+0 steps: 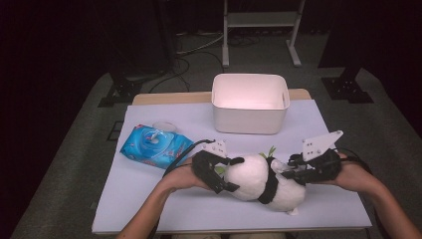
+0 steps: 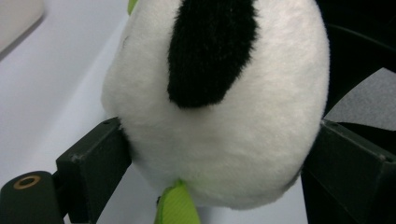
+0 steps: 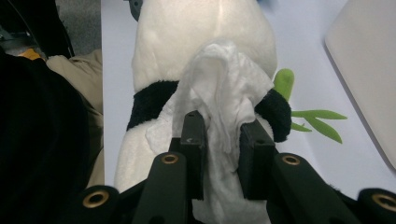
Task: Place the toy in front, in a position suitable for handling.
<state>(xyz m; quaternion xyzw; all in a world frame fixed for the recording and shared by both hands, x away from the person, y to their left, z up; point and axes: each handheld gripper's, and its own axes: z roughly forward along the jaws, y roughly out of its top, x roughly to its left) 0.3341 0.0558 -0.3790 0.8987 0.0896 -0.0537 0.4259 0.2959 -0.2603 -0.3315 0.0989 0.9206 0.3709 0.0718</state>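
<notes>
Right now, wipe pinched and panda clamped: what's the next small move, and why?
Probably drag the right hand-held gripper and its white wipe a short stroke along the panda. The wipe already lies on the fur, and the left hand-held gripper clamps the panda's other end, so it should stay put.

Dim room, table lit from above; soft, slightly blurred frames, dark surroundings, faint shadows.
</notes>
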